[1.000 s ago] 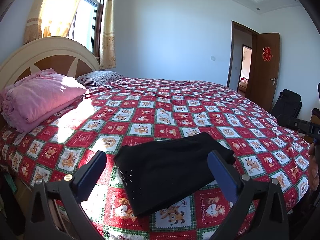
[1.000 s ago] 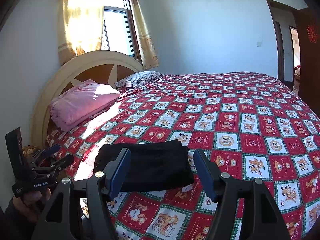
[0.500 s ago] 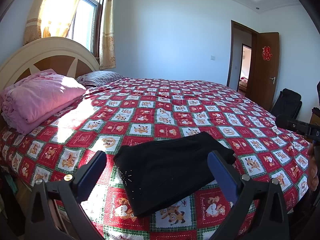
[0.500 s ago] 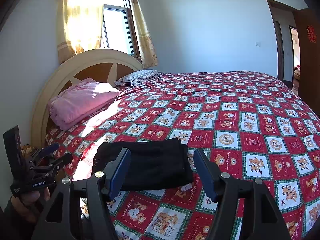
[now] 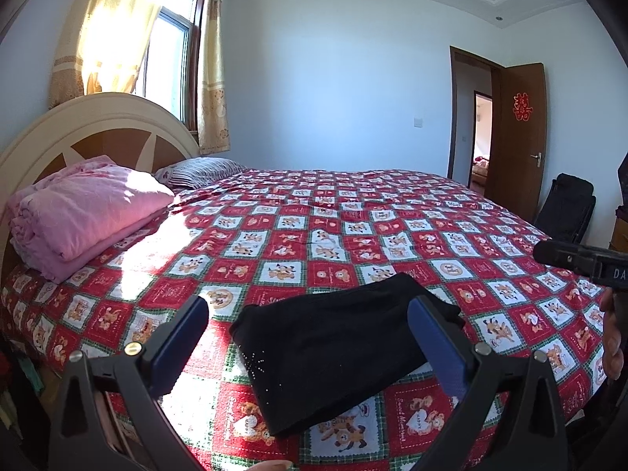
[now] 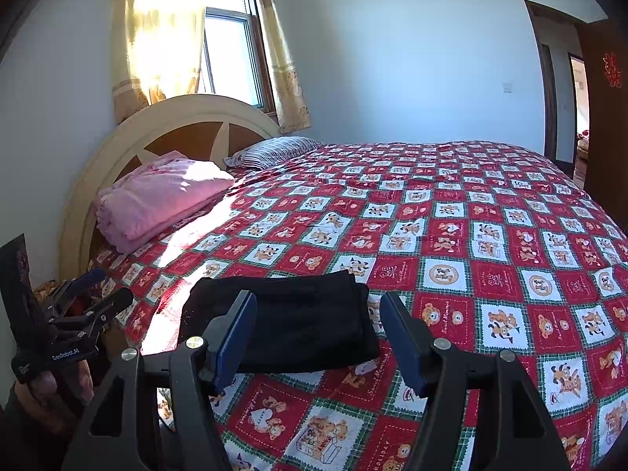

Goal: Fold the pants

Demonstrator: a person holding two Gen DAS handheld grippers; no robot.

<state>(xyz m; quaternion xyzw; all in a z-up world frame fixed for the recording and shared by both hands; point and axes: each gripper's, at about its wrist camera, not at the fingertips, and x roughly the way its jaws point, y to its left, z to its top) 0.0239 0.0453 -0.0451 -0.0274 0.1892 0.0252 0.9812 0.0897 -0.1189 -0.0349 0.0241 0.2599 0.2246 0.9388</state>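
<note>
Black pants [image 5: 345, 353] lie folded into a compact rectangle on the near edge of the bed [image 5: 353, 235], on its red bear-print cover. Left tongs [image 5: 310, 337] gape wide, nothing gripped, hovering short of the pants. Right tongs [image 6: 318, 329] likewise spread, empty, clear of the cloth. Pink folded blanket [image 5: 82, 208] sits far left by the headboard [image 5: 98, 117].
</note>
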